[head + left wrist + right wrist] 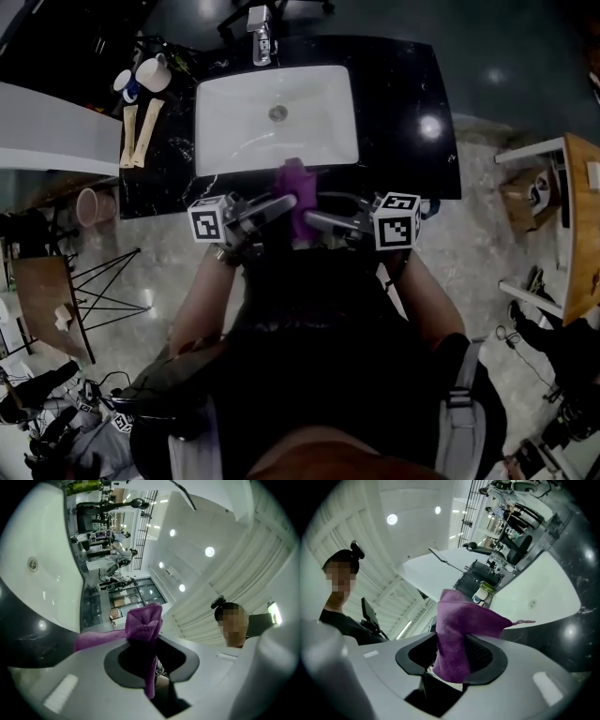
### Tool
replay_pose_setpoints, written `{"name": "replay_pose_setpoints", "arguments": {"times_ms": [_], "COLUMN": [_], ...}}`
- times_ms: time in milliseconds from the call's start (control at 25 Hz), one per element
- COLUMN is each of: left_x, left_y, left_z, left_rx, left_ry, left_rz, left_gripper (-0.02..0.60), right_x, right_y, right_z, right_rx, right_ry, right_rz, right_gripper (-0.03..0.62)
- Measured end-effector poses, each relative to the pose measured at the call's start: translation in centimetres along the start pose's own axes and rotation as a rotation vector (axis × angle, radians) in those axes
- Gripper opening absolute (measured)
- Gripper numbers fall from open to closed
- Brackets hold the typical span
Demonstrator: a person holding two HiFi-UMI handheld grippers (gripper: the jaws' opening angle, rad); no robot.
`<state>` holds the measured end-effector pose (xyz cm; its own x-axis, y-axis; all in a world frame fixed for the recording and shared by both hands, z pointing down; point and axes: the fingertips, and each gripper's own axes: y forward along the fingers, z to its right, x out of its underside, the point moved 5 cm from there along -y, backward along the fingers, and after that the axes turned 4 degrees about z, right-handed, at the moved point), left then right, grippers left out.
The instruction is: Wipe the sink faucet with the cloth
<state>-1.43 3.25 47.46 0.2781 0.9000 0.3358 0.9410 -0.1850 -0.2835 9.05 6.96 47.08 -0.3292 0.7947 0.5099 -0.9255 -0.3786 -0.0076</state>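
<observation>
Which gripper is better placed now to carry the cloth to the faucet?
Left: the left gripper is clamped on the cloth, while the right gripper stands open around it.

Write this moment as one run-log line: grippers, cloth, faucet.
left gripper: shut on purple terry cloth | right gripper: open around same cloth | chrome faucet: not touched, beyond white rectangular sink

Countertop (pixel 412 84): carried the sink basin (pixel 225 141), sunk in its middle. Faucet (pixel 261 42): stood behind the basin, at the centre of the far rim. Cups (pixel 150 75): sat at the counter's far left corner, with two flat packets (pixel 141 134) lying just in front (left of the basin). Cloth (pixel 292 176): hung over the near edge, between the left gripper (pixel 287 201) and the right gripper (pixel 309 219).
</observation>
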Motion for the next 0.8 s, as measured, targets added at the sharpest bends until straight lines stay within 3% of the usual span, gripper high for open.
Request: {"name": "replay_pose_setpoints", "arguments": {"times_ms": [40, 120, 360, 440, 600, 680, 800], "left_x": [0.2, 0.3, -1.8, -2.8, -2.9, -2.8, -2.1], "left_y": [-0.1, 0.0, -1.5, -2.8, -5.1, -6.0, -6.9], "left_z": [0.2, 0.3, 0.0, -0.3, -0.2, -0.2, -0.1], "left_rx": [0.013, 0.02, -0.064, -0.116, -0.16, -0.21, -0.273], "left_ry": [-0.005, -0.006, -0.007, 0.033, 0.018, 0.067, 0.108], "left_rz": [-0.013, -0.023, 0.045, 0.065, 0.082, 0.067, 0.028], "left_gripper": [0.066, 0.067, 0.092, 0.089, 0.026, 0.002, 0.002], "right_x": [0.4, 0.8, -0.2, -0.7, -1.9, -2.7, -3.1], "right_y": [0.2, 0.6, -0.1, -1.4, -4.6, -6.4, -10.5], "right_z": [-0.4, -0.9, -0.2, 0.3, 2.7, 4.0, 6.9], "right_rx": [-0.025, -0.042, 0.028, 0.075, 0.212, 0.281, 0.422], "right_ry": [-0.008, -0.027, -0.028, -0.01, 0.026, 0.009, 0.145], "right_rz": [-0.017, -0.029, 0.062, 0.107, 0.181, 0.181, 0.191], "right_gripper": [0.204, 0.119, 0.095, 0.095, 0.095, 0.095, 0.095]}}
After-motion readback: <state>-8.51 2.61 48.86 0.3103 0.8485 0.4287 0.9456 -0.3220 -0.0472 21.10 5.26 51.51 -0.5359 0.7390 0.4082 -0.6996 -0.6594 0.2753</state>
